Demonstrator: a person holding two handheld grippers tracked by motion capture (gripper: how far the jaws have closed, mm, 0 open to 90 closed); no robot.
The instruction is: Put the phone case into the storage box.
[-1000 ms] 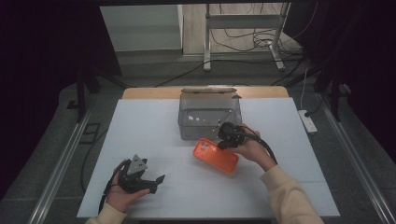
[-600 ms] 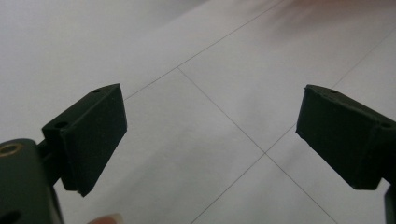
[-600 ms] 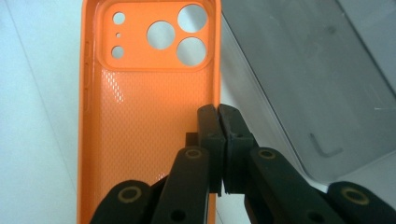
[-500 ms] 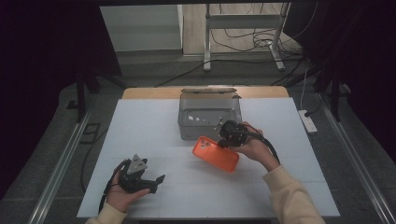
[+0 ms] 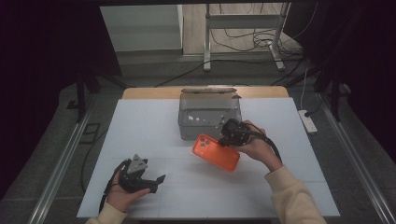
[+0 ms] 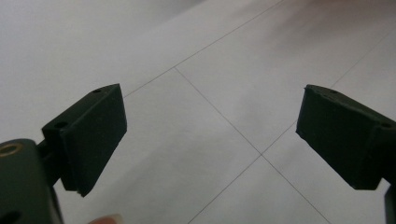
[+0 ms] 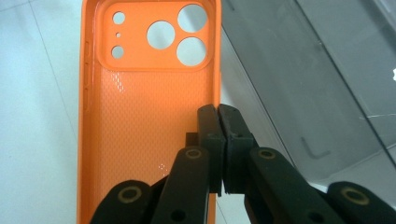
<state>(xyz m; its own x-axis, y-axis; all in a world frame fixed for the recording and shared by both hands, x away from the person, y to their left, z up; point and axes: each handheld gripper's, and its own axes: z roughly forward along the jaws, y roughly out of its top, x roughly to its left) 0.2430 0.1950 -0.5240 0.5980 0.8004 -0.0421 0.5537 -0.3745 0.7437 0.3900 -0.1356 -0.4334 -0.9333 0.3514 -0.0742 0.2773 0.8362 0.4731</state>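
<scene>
Orange phone case (image 7: 149,126), lower end cut off, its side wall clamped by right gripper (image 7: 218,116) fingers; left gripper (image 6: 210,135) fingers wide apart, empty, above the surface (image 5: 140,135)

Orange phone case (image 7: 140,116) matt plastic w/ dimpled inside, clear glossy plastic box (image 5: 209,116), matt white table (image 5: 140,135)

The white table (image 5: 140,140) is evenly lit from above – its surroundings stay dark. Shadows are soft. The left gripper view is slightly blurred – its far corner dims.
</scene>
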